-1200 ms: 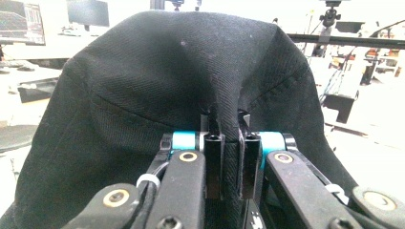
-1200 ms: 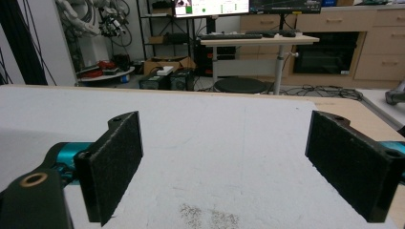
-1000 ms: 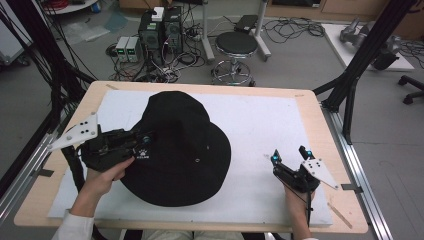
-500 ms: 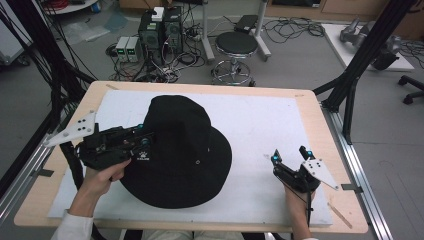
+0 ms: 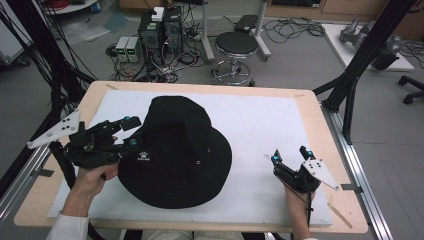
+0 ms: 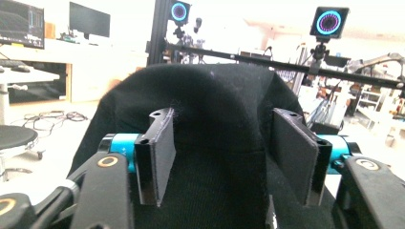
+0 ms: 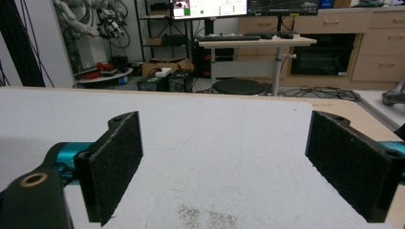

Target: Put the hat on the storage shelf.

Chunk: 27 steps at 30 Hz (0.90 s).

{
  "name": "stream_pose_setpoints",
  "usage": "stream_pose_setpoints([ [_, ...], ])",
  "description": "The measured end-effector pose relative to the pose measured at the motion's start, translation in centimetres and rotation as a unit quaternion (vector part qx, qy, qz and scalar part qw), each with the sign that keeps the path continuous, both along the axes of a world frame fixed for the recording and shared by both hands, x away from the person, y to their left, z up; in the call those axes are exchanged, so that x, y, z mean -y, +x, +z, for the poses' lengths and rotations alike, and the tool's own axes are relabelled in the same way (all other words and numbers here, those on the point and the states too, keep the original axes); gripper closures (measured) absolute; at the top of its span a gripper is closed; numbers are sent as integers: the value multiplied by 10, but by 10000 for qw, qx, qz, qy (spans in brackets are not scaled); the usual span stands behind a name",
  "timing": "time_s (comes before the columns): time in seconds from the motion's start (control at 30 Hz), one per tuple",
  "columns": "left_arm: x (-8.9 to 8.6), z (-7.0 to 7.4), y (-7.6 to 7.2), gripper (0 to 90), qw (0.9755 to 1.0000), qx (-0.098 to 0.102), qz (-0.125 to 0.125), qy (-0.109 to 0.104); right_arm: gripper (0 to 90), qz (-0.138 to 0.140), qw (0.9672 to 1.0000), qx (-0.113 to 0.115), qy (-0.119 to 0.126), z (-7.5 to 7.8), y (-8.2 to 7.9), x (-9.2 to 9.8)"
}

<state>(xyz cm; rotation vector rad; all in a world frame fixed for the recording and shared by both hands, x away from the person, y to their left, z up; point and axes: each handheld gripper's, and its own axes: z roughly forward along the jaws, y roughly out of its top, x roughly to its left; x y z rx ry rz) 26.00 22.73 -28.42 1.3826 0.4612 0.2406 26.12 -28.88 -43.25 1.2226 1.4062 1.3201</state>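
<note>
**Hat let go at the left brim**

Opened within the last second, the jaws of the left gripper point(image 5: 131, 132) now stand apart at the hat point(image 5: 175, 150); earlier they were clenched on its edge. Black fabric is seen between the pads point(image 6: 160, 157) but is not pressed, so the hat appears to have been set down where it was wanted. Nearest the person, the right gripper point(image 5: 290, 156) is rested on the white mat point(image 5: 260, 120), released and empty, well apart. The hat is spread crown-up at mid-mat.
</note>
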Motion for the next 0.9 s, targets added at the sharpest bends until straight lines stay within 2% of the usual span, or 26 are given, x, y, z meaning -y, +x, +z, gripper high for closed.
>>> stream_pose_setpoints([
  [0.33,-20,1,-4,356,9991,-20,383,-194,117,-3,10000,-11,44,0,0,0],
  [0.43,-30,0,-3,340,9976,-70,614,-316,117,-28,10000,-2,60,0,0,1],
  [0.53,-41,-3,-4,329,9947,-80,931,-434,117,-38,10000,-5,56,0,0,1],
  [0.63,-49,-6,-6,328,9898,-44,1344,-469,117,-38,10000,-10,49,0,0,1],
  [0.73,-56,-8,-9,317,9824,31,1807,-482,117,-49,10000,-15,66,0,0,1],
  [0.9,-67,-14,-15,303,9630,143,2634,-550,117,-65,10000,-2,47,1,-1,1],
])
